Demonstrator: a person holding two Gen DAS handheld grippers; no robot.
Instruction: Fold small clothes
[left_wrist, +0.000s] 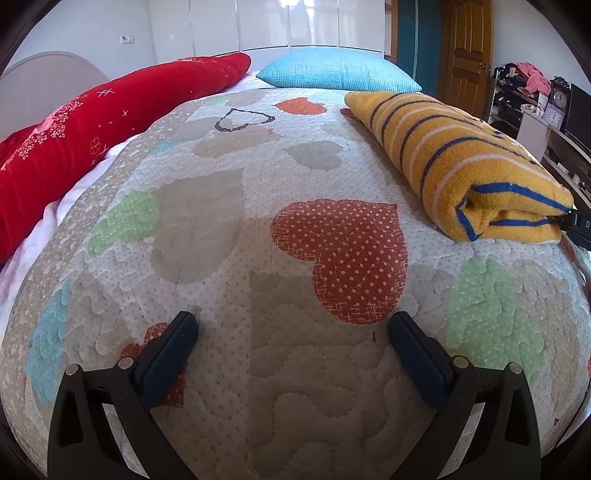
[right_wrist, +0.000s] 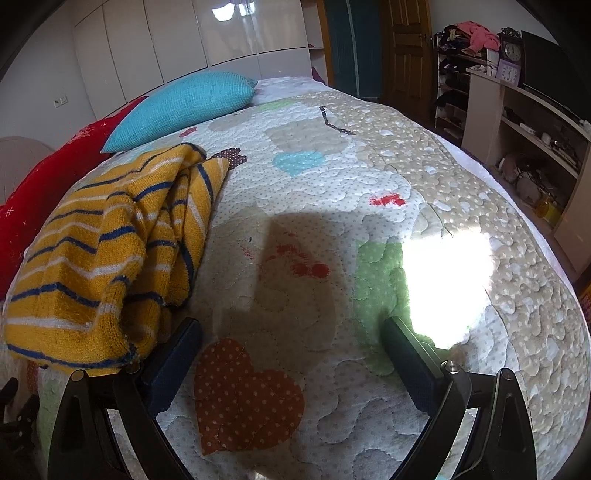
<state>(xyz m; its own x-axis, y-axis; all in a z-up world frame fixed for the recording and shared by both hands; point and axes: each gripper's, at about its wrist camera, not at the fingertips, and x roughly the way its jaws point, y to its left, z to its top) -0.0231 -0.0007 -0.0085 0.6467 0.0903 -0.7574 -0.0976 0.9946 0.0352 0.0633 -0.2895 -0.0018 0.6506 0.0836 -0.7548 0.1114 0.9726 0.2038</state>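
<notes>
The left gripper (left_wrist: 293, 325) hovers over the bed (left_wrist: 221, 229), jaws wide and empty. The striped sweater (right_wrist: 110, 254) lies bundled just left of the right gripper (right_wrist: 291, 332), also wide and empty. Best to spread it flat first.

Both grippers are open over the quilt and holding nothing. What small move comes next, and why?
Probably swing the right gripper left to the near edge of the striped sweater. It lies bunched and only loosely folded right beside that gripper's left finger, while the left gripper faces bare quilt with the sweater off to its right.
</notes>
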